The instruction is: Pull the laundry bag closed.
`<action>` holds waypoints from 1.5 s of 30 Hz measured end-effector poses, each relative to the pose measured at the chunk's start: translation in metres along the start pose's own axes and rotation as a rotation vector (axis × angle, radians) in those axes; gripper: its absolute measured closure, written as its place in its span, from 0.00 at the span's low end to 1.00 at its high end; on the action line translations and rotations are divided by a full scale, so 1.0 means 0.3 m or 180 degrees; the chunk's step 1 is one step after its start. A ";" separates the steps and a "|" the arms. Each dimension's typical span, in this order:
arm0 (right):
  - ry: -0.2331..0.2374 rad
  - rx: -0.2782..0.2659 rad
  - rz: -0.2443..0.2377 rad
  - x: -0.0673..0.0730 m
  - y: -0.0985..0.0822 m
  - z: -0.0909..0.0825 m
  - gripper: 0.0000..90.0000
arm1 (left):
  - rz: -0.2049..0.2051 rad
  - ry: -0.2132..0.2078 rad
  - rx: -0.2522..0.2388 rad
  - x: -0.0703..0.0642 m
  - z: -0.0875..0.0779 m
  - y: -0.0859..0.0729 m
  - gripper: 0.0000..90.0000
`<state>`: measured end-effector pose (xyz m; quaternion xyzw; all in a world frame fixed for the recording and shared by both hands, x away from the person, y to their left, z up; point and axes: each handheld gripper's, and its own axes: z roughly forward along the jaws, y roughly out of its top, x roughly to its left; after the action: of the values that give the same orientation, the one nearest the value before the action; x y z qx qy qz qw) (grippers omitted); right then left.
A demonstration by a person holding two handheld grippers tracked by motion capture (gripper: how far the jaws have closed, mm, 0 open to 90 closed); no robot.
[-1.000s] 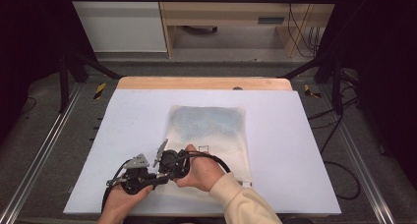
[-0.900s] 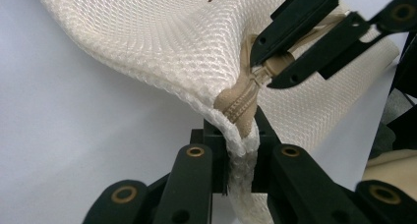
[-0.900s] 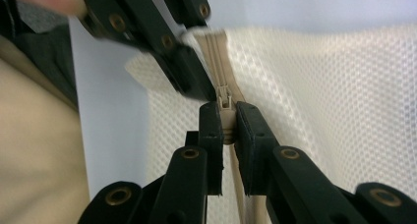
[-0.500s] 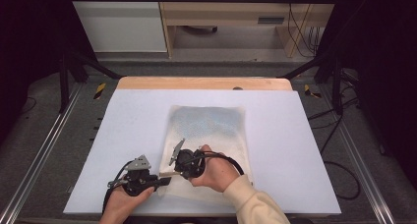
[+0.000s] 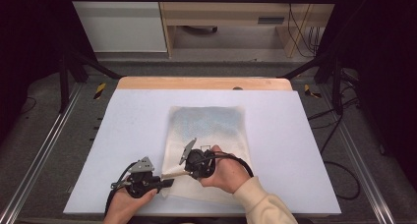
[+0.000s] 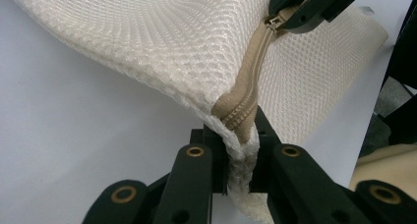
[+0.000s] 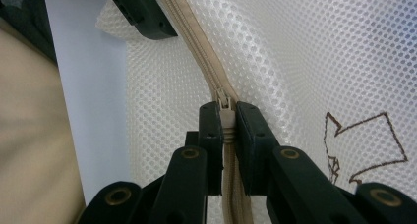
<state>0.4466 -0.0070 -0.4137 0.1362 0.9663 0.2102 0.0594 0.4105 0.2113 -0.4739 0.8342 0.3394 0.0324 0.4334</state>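
Mesh bag [image 5: 206, 135] lies mid-table, near edge lifted between both grippers. Left gripper [image 6: 239, 157] clamps the bag's corner at the zipper [image 6: 248, 94] end. Right gripper [image 7: 227, 128] pinches the zipper pull [image 7: 225, 108]; a skewed tug could jam it or slip the pull free.

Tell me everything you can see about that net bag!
The mesh bag is cream netting with a tan zipper along one edge and a brown stitched outline. It lies flat on the white table. The left hand-held gripper clamps its corner; the right hand-held gripper pinches the zipper pull.
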 end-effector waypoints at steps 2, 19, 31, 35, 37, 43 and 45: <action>0.0006 0.0003 -0.0013 -0.001 -0.006 -0.003 0.91 | 0.0002 0.0001 0.0003 -0.003 0.002 -0.001 0.92; -0.0005 0.0048 -0.0015 -0.013 -0.042 -0.020 0.91 | 0.0028 0.0002 0.0006 -0.016 0.004 0.003 0.92; -0.0023 0.0065 0.0043 -0.023 -0.090 -0.047 0.91 | 0.0046 -0.0016 0.0009 -0.024 0.006 0.003 0.92; -0.0020 0.0080 0.0078 -0.023 -0.096 -0.048 0.91 | 0.0055 -0.0017 0.0026 -0.026 0.009 0.002 0.92; -0.0021 0.0083 0.0096 -0.022 -0.098 -0.048 0.91 | 0.0051 -0.0027 0.0026 -0.027 0.010 0.002 0.92; -0.0015 0.0089 0.0091 -0.031 -0.106 -0.056 0.91 | 0.0058 -0.0038 0.0021 -0.028 0.010 0.004 0.92; -0.0031 0.0105 0.0073 -0.032 -0.108 -0.059 0.91 | 0.0056 -0.0035 0.0019 -0.028 0.012 0.004 0.92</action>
<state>0.4449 -0.0449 -0.4106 0.1493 0.9677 0.1943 0.0594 0.4060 0.2034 -0.4732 0.8387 0.3297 0.0306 0.4324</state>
